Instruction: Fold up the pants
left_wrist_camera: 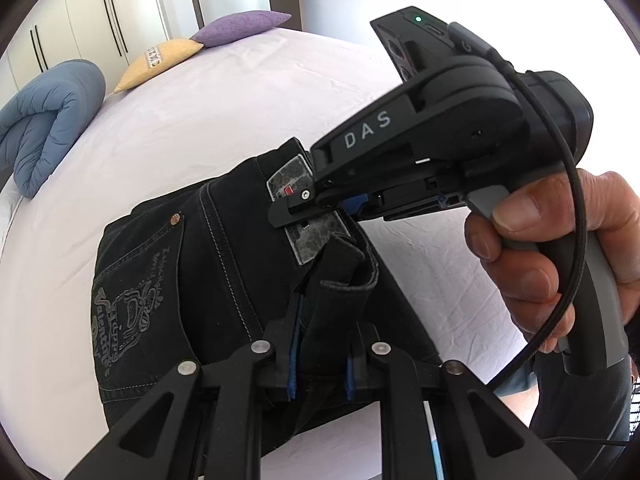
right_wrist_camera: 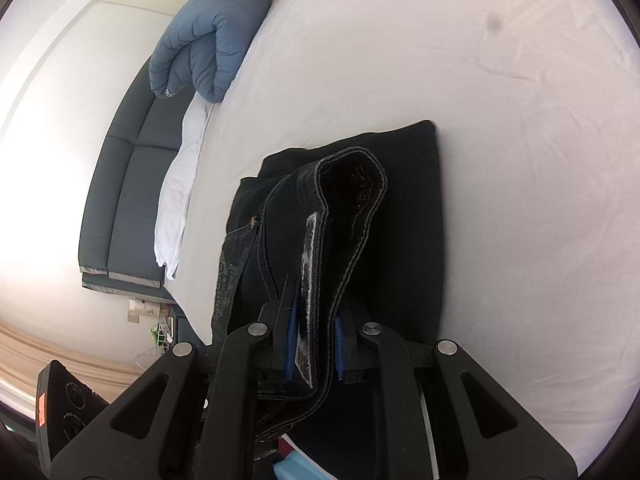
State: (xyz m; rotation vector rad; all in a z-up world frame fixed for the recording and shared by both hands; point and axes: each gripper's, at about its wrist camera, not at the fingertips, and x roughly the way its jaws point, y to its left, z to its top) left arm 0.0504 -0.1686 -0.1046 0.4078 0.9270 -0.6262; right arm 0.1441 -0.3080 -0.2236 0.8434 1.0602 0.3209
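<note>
Black denim pants (left_wrist_camera: 224,248) lie folded on a white bed (left_wrist_camera: 224,120); an embroidered back pocket faces up. My left gripper (left_wrist_camera: 320,344) is shut on a bunch of the waistband near a belt loop. In the left wrist view my right gripper (left_wrist_camera: 304,208) comes in from the right, shut on the waistband at its grey leather label. In the right wrist view my right gripper (right_wrist_camera: 314,344) pinches the waistband and label of the pants (right_wrist_camera: 400,216), whose edge stands up in a loop above the folded stack.
A rolled blue duvet (left_wrist_camera: 44,120) lies at the bed's left edge, also shown in the right wrist view (right_wrist_camera: 208,40). A yellow pillow (left_wrist_camera: 160,62) and a purple pillow (left_wrist_camera: 240,26) sit at the far end. White wardrobes (left_wrist_camera: 100,16) stand behind.
</note>
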